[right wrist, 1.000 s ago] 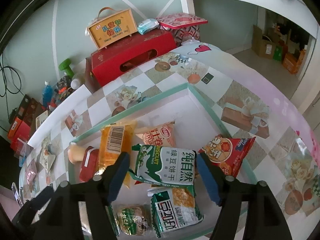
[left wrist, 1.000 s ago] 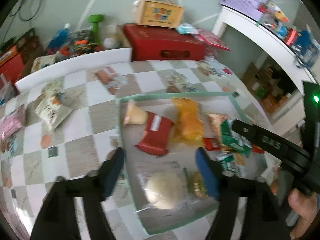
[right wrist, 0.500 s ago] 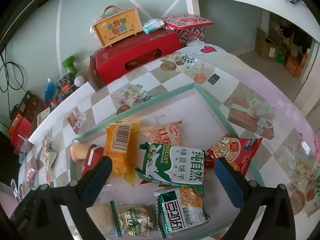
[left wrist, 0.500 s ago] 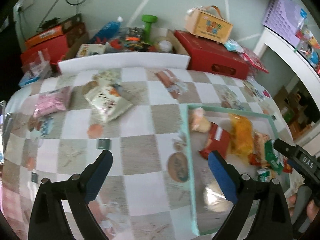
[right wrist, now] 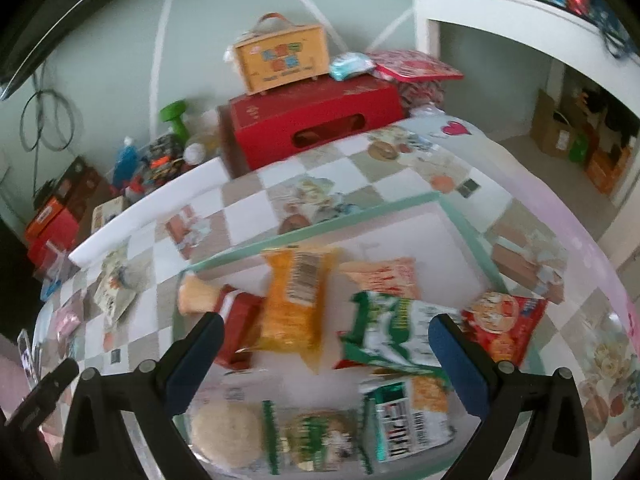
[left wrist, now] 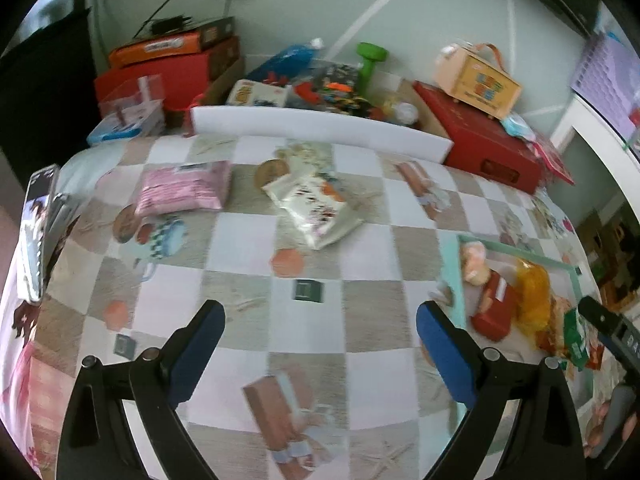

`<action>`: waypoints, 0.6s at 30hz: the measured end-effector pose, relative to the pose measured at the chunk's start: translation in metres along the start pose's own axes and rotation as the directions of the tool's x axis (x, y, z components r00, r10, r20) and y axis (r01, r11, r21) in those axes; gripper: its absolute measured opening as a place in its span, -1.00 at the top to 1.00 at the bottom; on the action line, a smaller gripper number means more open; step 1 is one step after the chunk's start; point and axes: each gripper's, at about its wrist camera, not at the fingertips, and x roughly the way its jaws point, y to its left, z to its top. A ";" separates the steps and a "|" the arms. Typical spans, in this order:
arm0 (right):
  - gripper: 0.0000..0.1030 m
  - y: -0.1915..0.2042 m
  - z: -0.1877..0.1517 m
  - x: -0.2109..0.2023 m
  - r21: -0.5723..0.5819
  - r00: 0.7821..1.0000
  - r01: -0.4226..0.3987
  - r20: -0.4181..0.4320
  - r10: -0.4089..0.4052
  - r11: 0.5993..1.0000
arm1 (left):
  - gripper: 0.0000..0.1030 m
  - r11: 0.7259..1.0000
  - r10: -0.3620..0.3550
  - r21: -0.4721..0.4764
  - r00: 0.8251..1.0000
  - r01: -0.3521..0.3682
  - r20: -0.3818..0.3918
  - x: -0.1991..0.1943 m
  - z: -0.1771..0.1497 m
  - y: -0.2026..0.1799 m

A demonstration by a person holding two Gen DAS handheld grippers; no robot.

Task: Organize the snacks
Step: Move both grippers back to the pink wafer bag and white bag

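I see both my left gripper (left wrist: pixel 320 326) and right gripper (right wrist: pixel 326 336) spread wide and empty over the checkered tablecloth (left wrist: pixel 248 256), snacks piled in the green-rimmed tray (right wrist: pixel 312 228), boxes lining the wall.

Black gripper arms, silver screws, blue-padded fingers (left wrist: pixel 196 344).

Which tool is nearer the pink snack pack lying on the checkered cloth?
Left. The left tool is open over the bare cloth with the pink snack pack ahead to its left. The right tool is open over the tray, farther away.
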 end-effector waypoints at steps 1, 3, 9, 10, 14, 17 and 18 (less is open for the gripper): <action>-1.00 0.006 -0.001 0.000 -0.018 1.000 -0.008 -0.002 0.007 1.000 | -0.87 1.000 0.005 -0.011 1.000 -0.005 0.000 0.000 0.001 0.005; -1.00 0.019 -0.003 0.001 -0.055 1.000 -0.018 -0.007 0.017 0.998 | -0.87 0.999 0.020 -0.038 1.000 -0.020 0.002 -0.001 0.003 0.017; -1.00 0.049 -0.012 0.004 -0.130 0.999 -0.041 -0.024 0.038 0.991 | -0.87 0.993 0.042 -0.110 0.999 -0.043 -0.014 -0.001 0.008 0.052; -1.00 0.053 -0.013 0.004 -0.142 0.999 -0.042 -0.026 0.038 0.989 | -0.87 0.991 0.047 -0.122 0.999 -0.049 -0.016 -0.001 0.009 0.058; -1.00 0.068 -0.019 0.006 -0.181 0.999 -0.048 -0.030 0.043 0.982 | -0.87 0.986 0.087 -0.143 0.996 -0.088 -0.015 -0.003 0.011 0.075; -1.00 0.080 -0.023 0.007 -0.207 0.998 -0.060 -0.037 0.054 0.976 | -0.87 0.983 0.107 -0.147 0.994 -0.108 -0.016 -0.003 0.012 0.085; -1.00 0.084 -0.025 0.007 -0.217 0.998 -0.063 -0.038 0.056 0.974 | -0.87 0.982 0.106 -0.153 0.994 -0.107 -0.018 -0.003 0.012 0.088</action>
